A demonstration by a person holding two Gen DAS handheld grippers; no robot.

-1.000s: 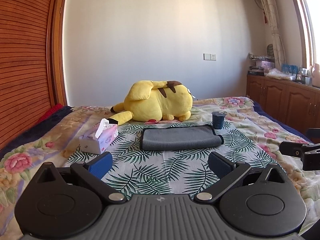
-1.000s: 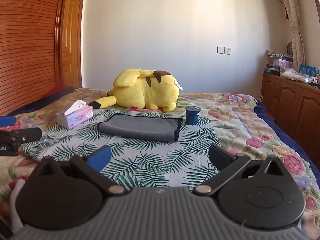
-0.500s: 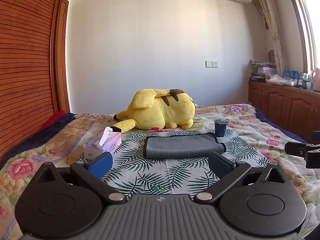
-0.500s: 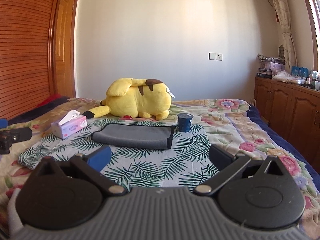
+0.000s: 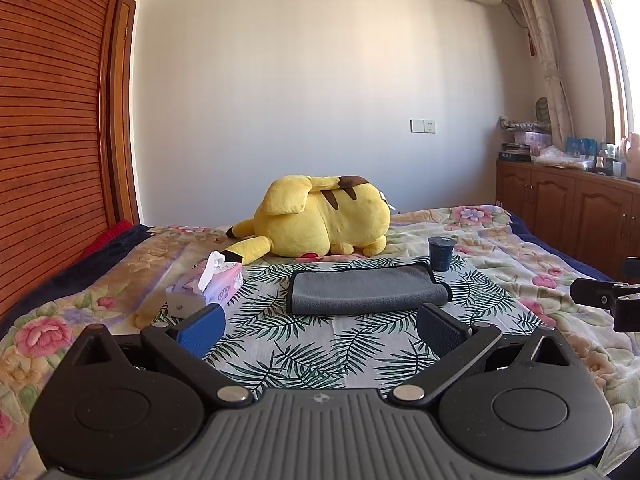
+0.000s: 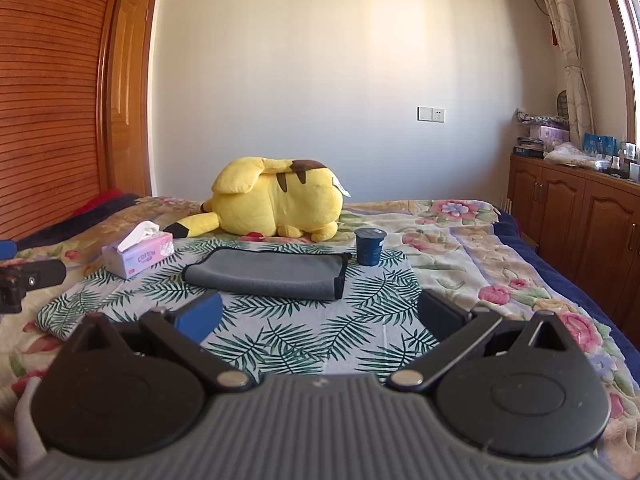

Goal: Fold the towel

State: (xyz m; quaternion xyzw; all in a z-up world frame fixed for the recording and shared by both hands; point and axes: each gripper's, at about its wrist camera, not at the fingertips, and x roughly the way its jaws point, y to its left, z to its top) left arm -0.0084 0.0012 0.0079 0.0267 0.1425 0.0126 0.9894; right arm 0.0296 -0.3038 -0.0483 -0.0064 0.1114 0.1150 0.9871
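A grey towel with a dark hem lies folded on a palm-leaf cloth on the bed. It also shows in the right wrist view. My left gripper is open and empty, held short of the towel's near edge. My right gripper is open and empty, also short of the towel. Part of the right gripper shows at the right edge of the left wrist view, and part of the left gripper shows at the left edge of the right wrist view.
A yellow plush toy lies behind the towel. A pink tissue box stands to the towel's left and a dark blue cup at its far right corner. Wooden cabinets line the right wall, a slatted wooden wall the left.
Both grippers have tilted up and drawn back a little, so the towel sits lower and smaller in each view. Both stay open. The towel has not moved.
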